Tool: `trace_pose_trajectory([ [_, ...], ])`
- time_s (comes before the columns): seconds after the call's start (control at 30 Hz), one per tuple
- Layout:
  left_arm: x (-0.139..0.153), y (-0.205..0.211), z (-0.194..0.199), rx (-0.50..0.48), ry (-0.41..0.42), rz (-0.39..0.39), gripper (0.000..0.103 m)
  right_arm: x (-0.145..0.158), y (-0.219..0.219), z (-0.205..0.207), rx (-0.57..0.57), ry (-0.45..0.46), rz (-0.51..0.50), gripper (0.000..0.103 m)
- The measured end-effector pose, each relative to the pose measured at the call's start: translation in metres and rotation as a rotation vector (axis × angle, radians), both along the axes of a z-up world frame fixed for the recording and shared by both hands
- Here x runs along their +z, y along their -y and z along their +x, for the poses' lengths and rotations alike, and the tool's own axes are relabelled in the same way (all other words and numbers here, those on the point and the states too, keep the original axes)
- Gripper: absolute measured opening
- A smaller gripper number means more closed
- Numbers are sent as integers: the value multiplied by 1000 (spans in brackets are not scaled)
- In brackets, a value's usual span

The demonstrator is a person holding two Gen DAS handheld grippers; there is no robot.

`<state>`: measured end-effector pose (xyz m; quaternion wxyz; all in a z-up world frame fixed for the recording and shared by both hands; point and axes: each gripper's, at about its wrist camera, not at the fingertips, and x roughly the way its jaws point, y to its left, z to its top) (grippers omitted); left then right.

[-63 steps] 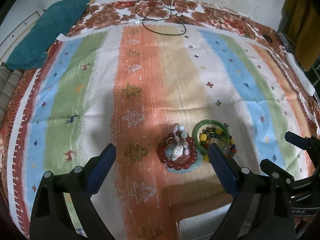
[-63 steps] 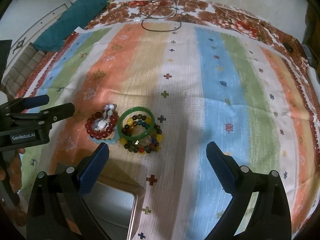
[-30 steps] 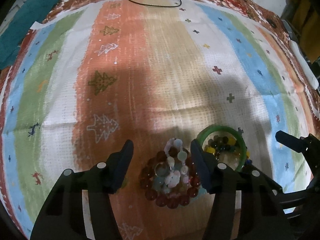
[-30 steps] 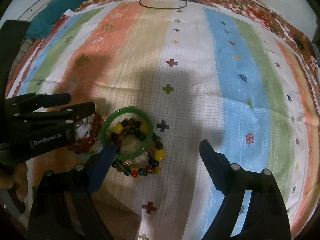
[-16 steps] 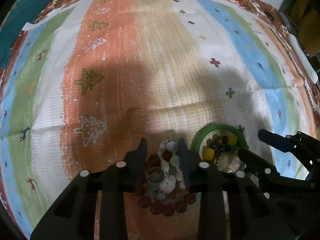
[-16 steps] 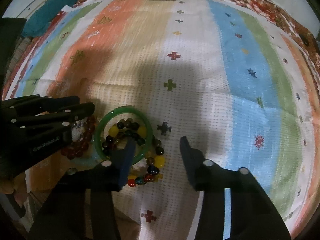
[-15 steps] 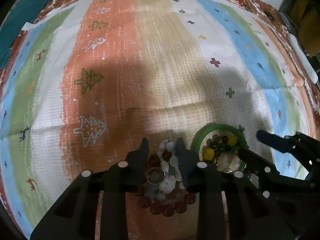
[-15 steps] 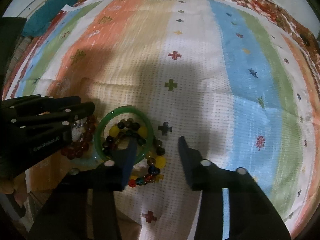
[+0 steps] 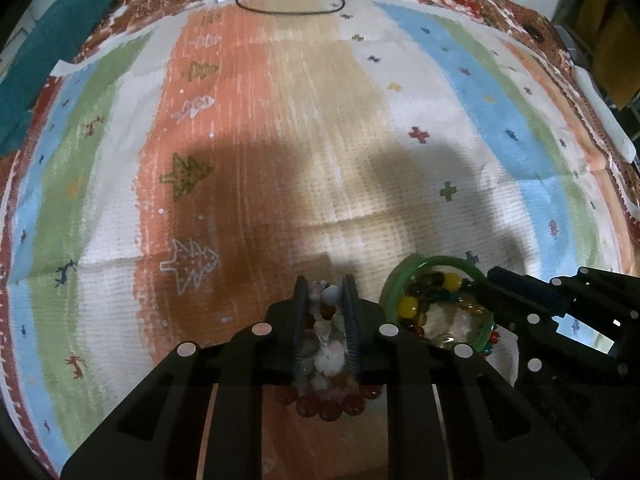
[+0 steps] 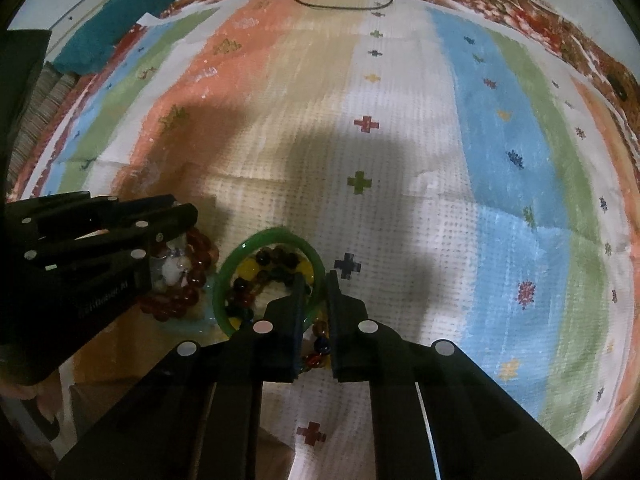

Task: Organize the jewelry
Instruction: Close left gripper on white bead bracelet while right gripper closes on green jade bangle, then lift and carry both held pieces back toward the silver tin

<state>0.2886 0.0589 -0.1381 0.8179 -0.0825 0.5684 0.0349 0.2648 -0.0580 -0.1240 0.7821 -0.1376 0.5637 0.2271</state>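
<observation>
We look down on a striped cloth (image 9: 304, 128) in orange, tan, white, blue and green bands, stitched with small trees, deer and crosses, its border printed in brown and red flowers. A teal cloth (image 9: 52, 56) lies at its far left corner, and a thin black cable (image 9: 280, 4) loops over the far edge. The one piece of writing we find is a pale label on the body of the left gripper seen from the right wrist view (too dark and blurred for us to read).

Our left gripper (image 9: 326, 300) points steeply down with its jaws closing, now narrow, on the pale and clear beads heaped inside the red bead bracelet (image 9: 328, 404); the red ring itself lies on the cloth around and below the jaws. Our right gripper (image 10: 316, 286) is just beside it, jaws closing as well and nearly together astride the near-right rim of the green bangle (image 10: 276, 236), with the multicoloured bead bracelet (image 10: 256, 276) lying inside and under that bangle. The two jewellery heaps sit side by side, almost touching, at the near middle of the cloth. Both grippers' black bodies hide the near parts of each heap.
</observation>
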Motion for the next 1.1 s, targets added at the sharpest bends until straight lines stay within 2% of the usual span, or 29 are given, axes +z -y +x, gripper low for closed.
trace_pose_trajectory([
  [0.23, 19, 5, -8, 8, 38, 13, 17, 14, 3, -7, 9, 25, 12, 9],
  [0.37, 32, 8, -15, 10, 74, 6, 17, 26, 9, -11, -15, 73, 15, 8],
  [0.6, 53, 12, -27, 21, 118, 14, 17, 40, 16, -16, -34, 86, 57, 8],
  [0.63, 56, 12, -30, 20, 125, 16, 17, 41, 17, -17, -35, 87, 61, 1],
  [0.8, 68, 11, -40, 25, 147, 22, 17, 54, 18, -25, -32, 109, 88, 1],
  [1.1, 76, 13, -49, 33, 160, 20, 17, 54, 20, -32, -33, 92, 93, 1],
])
